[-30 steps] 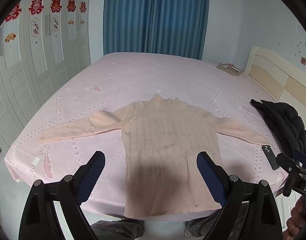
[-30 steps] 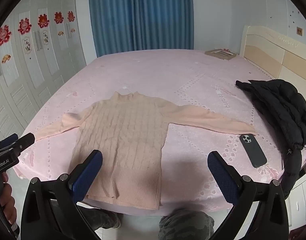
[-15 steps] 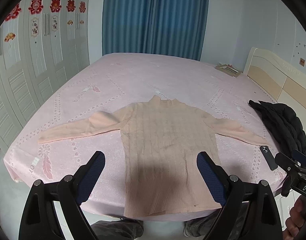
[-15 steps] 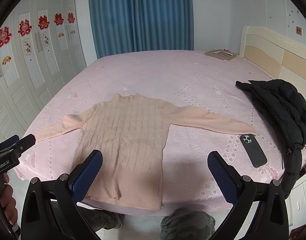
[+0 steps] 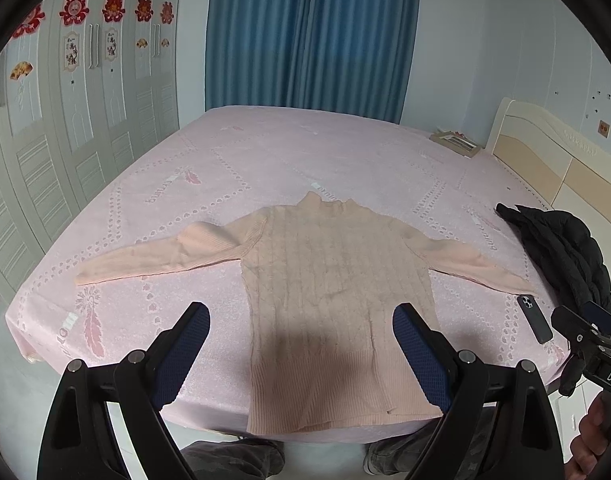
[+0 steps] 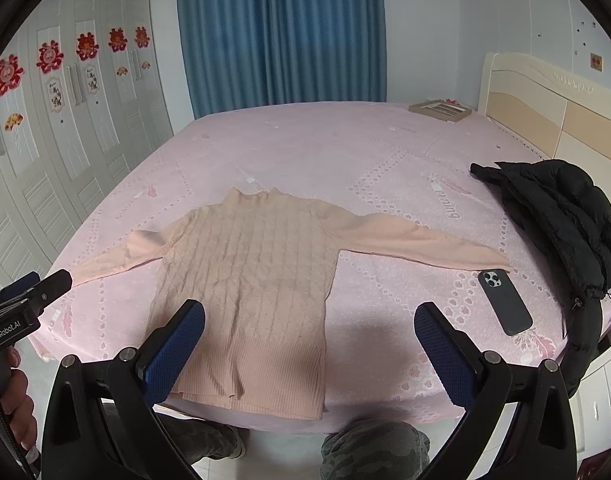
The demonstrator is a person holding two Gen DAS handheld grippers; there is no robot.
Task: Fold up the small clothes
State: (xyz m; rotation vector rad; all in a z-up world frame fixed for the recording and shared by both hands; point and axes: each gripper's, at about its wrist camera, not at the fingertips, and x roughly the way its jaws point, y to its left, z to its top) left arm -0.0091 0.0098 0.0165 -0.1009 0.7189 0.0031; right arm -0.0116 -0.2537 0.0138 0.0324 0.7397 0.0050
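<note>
A peach cable-knit sweater (image 5: 329, 280) lies flat and face up on the pink bed (image 5: 305, 152), sleeves spread out to both sides, hem at the near edge. It also shows in the right wrist view (image 6: 257, 276). My left gripper (image 5: 301, 336) is open and empty, held above the sweater's lower part. My right gripper (image 6: 309, 340) is open and empty, held above the hem's right side and the bare sheet. Neither touches the sweater.
A dark phone (image 6: 504, 301) lies on the bed by the right sleeve's cuff. A black puffer jacket (image 6: 561, 224) is heaped at the right edge. A picture frame (image 6: 441, 109) lies at the far right corner. White wardrobes (image 5: 65, 140) stand left, a headboard (image 6: 553, 112) right.
Both grippers have drawn back and risen slightly, so the sweater sits a little lower and farther in both views. The sweater itself has not moved.
</note>
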